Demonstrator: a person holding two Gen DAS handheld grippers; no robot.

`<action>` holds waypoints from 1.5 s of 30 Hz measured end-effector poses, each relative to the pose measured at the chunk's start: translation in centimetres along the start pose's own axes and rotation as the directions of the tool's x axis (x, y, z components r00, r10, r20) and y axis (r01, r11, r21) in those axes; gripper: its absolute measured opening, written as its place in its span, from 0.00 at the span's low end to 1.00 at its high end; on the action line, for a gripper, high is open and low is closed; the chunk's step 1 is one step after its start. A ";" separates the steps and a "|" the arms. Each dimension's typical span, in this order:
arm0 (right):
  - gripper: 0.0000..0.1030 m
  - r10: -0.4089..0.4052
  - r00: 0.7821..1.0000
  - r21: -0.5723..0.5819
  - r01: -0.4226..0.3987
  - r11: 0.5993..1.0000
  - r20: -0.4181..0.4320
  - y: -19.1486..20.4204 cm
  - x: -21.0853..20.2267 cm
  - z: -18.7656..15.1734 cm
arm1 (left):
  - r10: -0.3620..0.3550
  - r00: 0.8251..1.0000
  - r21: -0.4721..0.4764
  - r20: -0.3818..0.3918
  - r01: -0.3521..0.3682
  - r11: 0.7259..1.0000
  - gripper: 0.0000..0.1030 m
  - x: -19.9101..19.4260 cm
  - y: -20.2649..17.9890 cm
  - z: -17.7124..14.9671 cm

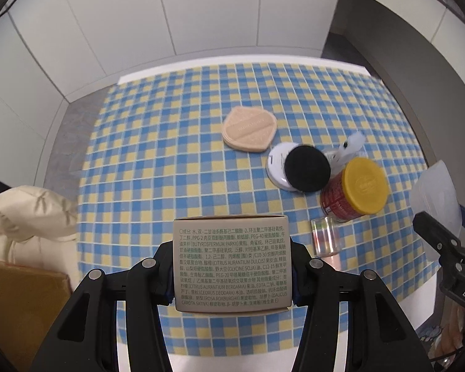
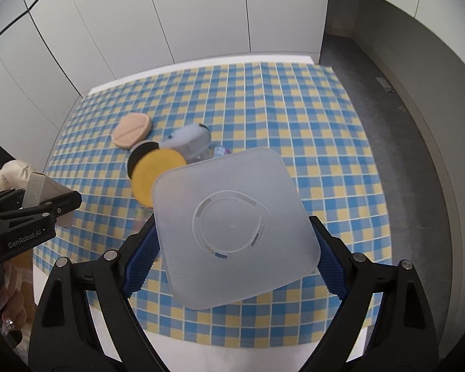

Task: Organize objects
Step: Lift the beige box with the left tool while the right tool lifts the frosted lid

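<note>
My left gripper is shut on a beige carton printed with ingredient text, held above the near table edge. My right gripper is shut on a frosted translucent square container, whose bottom faces the camera, held above the table. On the checked cloth lie a peach powder puff, a white compact with a black round pad, a red jar with a yellow lid, a white object behind it and a small clear bottle.
The table carries a blue, yellow and white checked cloth. White cabinet panels stand behind it. A cream padded jacket and a brown box are at the left. Grey floor lies to the right.
</note>
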State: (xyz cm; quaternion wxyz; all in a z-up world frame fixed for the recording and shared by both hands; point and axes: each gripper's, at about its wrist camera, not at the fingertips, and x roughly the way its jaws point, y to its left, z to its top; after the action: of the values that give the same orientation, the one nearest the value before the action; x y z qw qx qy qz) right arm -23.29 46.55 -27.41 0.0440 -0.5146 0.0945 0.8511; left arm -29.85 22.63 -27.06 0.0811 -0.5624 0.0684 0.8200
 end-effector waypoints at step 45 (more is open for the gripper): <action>0.89 0.007 0.944 -0.043 0.007 0.999 0.331 4.6 -36.4 10.9 | 0.024 0.932 -0.068 0.362 0.001 0.998 0.51 -35.1 1.1 4.0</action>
State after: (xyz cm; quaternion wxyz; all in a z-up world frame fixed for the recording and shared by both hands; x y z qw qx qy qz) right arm -16.56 45.14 10.23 0.0481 -0.3653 0.0675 0.9272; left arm -21.31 20.39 7.16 0.0686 -0.4032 0.0282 0.9121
